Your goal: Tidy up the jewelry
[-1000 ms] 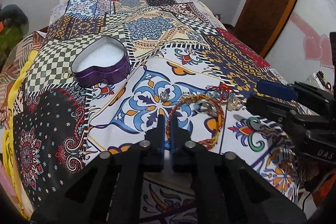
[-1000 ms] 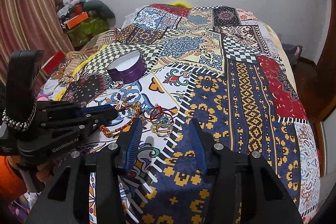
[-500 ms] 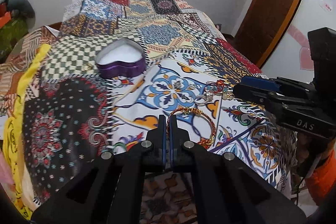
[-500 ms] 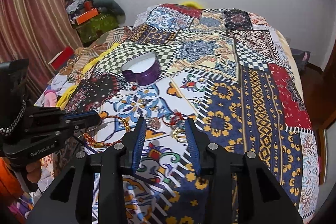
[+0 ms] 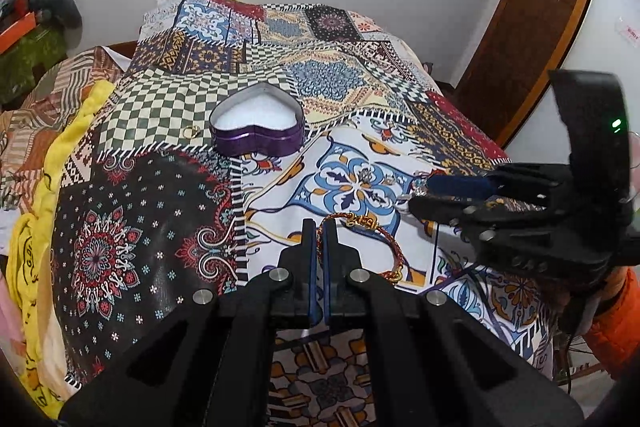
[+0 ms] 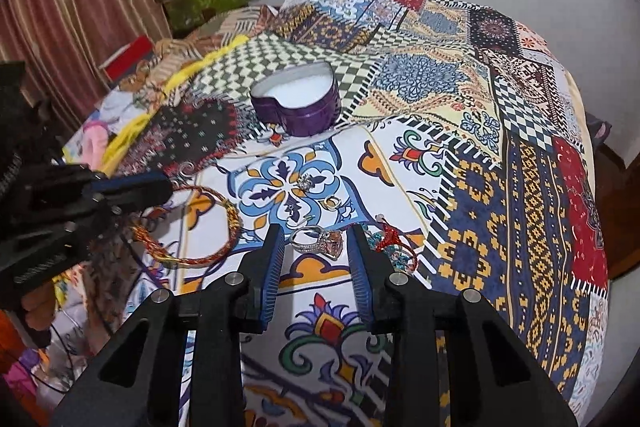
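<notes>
— Bedroom, white wall, brown door at one side; what do we list as the work surface?

— We list a bed under a patchwork bedspread of checks, florals and mandalas. On its checked patch sits a purple heart-shaped tin, lid off, white inside; a small gold ring lies just beside it on the cloth.

— And the left gripper?

— Its jaws are pressed together on a red-and-gold braided cord bracelet, which we see pinched at the tips, the rest of the loop trailing to the right over the white floral panel.

— The right gripper?

— Jaws partly apart and closing. Between them lies a silver ring with a large pinkish stone; we see no pad touching it. A red knotted cord piece lies just outside the right finger.

— Other loose items?

— A small sparkling stud and a small gold piece on the blue flower motif, between the ring and the tin.
</notes>
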